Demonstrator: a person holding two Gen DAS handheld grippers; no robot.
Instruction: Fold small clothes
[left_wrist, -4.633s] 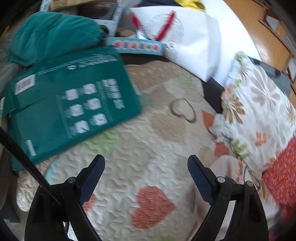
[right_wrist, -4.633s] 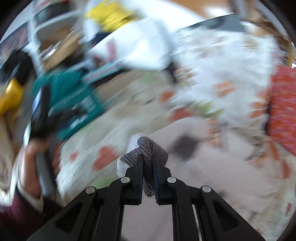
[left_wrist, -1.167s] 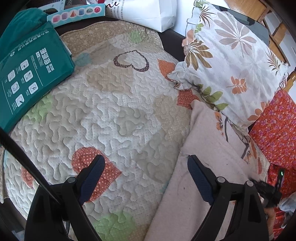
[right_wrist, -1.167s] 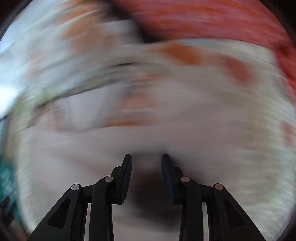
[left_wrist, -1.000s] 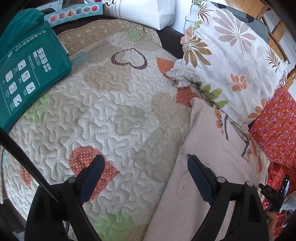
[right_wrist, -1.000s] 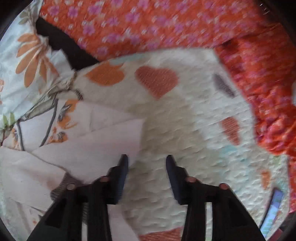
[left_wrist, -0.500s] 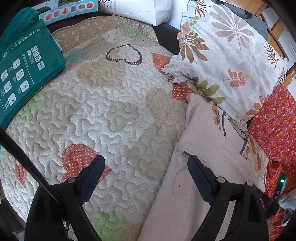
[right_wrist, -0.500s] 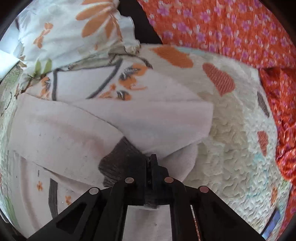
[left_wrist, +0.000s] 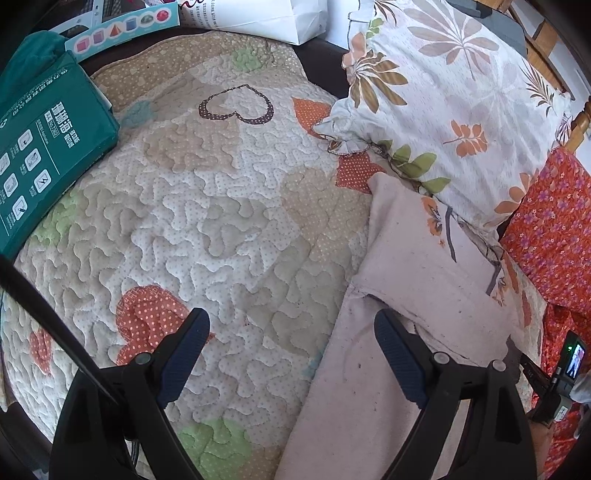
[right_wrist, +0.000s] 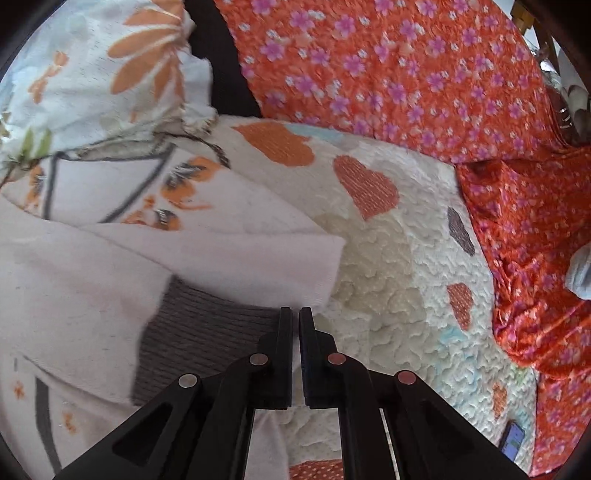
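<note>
A pale pink garment with orange flower prints and a grey ribbed cuff lies on the quilted heart bedspread. In the right wrist view its sleeves are folded across the body. My right gripper is shut at the right edge of the grey cuff; whether cloth sits between the jaws is hard to tell. My left gripper is open and empty, low over the bedspread at the garment's left edge, its right finger over the pink cloth.
A floral pillow lies behind the garment. An orange flowered cloth bunches along the right. A green box sits at the left of the bedspread, a white paper bag at the back. A phone lies at lower right.
My right gripper opened after carrying the grey cuff, swung across the bed, then shut at the cuff on the garment. My left gripper drifted slightly, staying open.
</note>
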